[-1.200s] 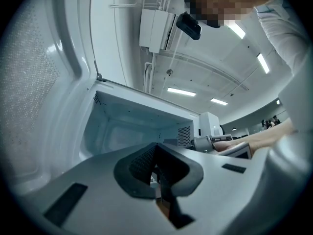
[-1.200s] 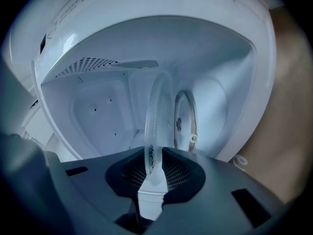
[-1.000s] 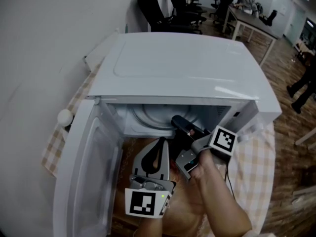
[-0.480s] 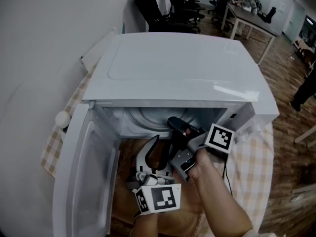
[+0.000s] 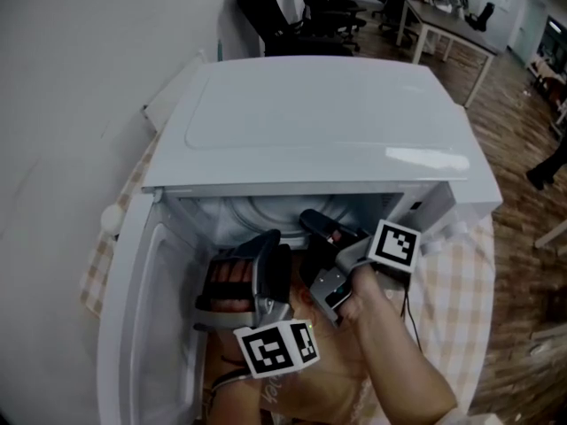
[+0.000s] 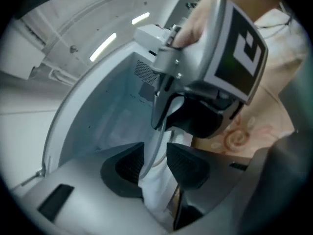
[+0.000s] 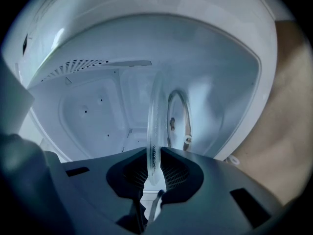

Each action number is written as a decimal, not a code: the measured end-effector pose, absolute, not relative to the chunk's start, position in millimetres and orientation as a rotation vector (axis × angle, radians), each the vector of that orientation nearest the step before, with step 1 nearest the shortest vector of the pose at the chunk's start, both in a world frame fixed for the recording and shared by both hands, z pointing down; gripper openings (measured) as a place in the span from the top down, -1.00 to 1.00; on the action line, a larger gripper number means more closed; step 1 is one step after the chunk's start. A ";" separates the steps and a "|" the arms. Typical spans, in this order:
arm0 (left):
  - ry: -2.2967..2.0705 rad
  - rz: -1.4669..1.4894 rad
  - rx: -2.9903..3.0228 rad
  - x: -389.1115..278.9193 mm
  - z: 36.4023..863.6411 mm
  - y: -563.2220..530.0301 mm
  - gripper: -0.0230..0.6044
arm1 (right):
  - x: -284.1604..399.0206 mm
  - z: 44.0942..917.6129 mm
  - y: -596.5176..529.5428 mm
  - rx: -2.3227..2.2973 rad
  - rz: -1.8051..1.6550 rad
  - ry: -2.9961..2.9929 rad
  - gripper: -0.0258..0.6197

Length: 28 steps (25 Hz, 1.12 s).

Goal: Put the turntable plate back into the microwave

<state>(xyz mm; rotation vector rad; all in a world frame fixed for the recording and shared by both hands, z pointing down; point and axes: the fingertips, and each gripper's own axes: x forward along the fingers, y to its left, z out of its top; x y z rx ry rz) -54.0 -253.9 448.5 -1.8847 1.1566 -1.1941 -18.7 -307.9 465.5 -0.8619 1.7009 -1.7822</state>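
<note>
The white microwave point(image 5: 328, 122) is standing on a checked cloth point(image 5: 452, 290), with its door point(image 5: 146, 326) swinging wide off to the outer side of the left fingers. Both grippers are reaching into the open cavity. The only print showing is the black-and-white square marker on each gripper's cube: one point(image 5: 276, 348) behind the left fingers, one point(image 5: 395, 244) behind the right fingers. Neither is carrying readable letters.

Inside the cavity the clear glass turntable plate point(image 7: 155, 126) is running edge-on straight ahead of the right fingers. The right gripper point(image 7: 156, 168) is clamping the plate's near rim between its ribbed pads, its jaws having just been closing a little onto the glass. The left gripper point(image 6: 156, 163) is sitting beside the right one at the mouth of the cavity. Its jaws have just been opening and are standing apart. A thin stretch of the plate's rim is passing between the pads, which are not pressing on it. Just ahead of the left fingers, the right gripper is showing with its grip on the same rim.

Beyond the right fingertips, the roller ring point(image 7: 188, 139) is lying in the cavity just beside the plate's far face, with the small hub in its middle. Whether the plate is touching the ring I cannot tell.
</note>
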 end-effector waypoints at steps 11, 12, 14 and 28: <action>0.980 -1.284 -1.739 -35.9 456.3 -268.3 0.73 | -21.3 466.4 -308.4 -0.863 -1.816 1.657 0.73; 0.973 -1.294 -1.722 -35.6 456.9 -269.2 0.73 | -21.6 466.7 -308.3 -0.863 -1.818 1.655 0.73; 0.970 -1.316 -1.695 -37.7 457.6 -272.2 0.73 | -21.4 466.9 -308.4 -0.865 -1.819 1.651 0.73; 1.000 -1.302 -1.775 -37.5 462.2 -277.6 0.82 | -21.0 466.7 -309.5 -0.864 -1.826 1.621 0.73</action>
